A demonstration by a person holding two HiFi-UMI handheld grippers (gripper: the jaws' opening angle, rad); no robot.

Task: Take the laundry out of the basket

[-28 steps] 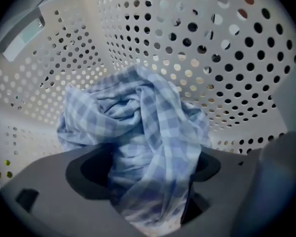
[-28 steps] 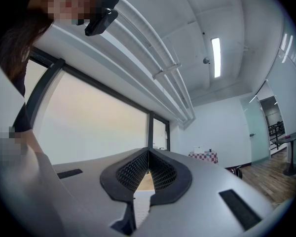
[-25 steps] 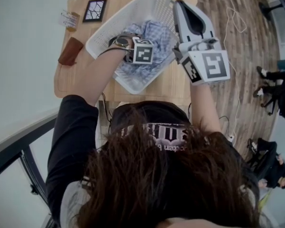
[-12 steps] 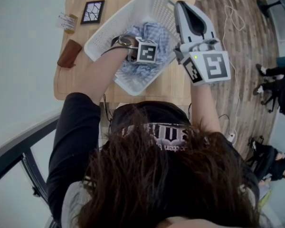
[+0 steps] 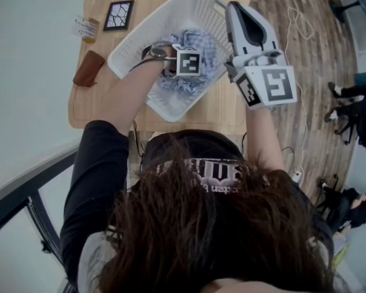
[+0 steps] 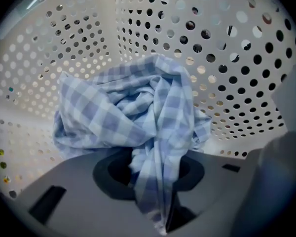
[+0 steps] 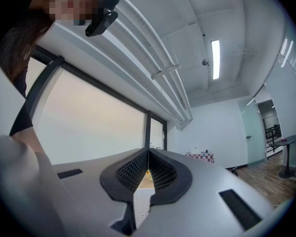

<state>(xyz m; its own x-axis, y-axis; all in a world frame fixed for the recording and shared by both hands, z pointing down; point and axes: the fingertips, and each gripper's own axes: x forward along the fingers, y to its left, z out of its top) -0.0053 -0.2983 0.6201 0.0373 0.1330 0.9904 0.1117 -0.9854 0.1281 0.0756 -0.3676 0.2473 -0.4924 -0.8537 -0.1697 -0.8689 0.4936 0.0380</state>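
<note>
Laundry: one blue-and-white checked cloth (image 6: 123, 107) lay bunched in the bottom of the white perforated basket (image 5: 140, 35), which stood on the wooden table (image 5: 213, 112).
Left gripper: the left gripper (image 6: 153, 177) was down inside the basket, its jaws closing on a fold of the cloth that ran between the pads.
Right gripper: the right gripper (image 7: 148, 157) was held up just beside the basket's right rim, tilted toward the ceiling, its jaws pressed together with nothing in them.
Done so far: I judged only the grasp to be under way; nothing had come out of the basket.
Left to do: the cloth had to be lifted clear of the walls and set down outside. I could see no other laundry.
</note>
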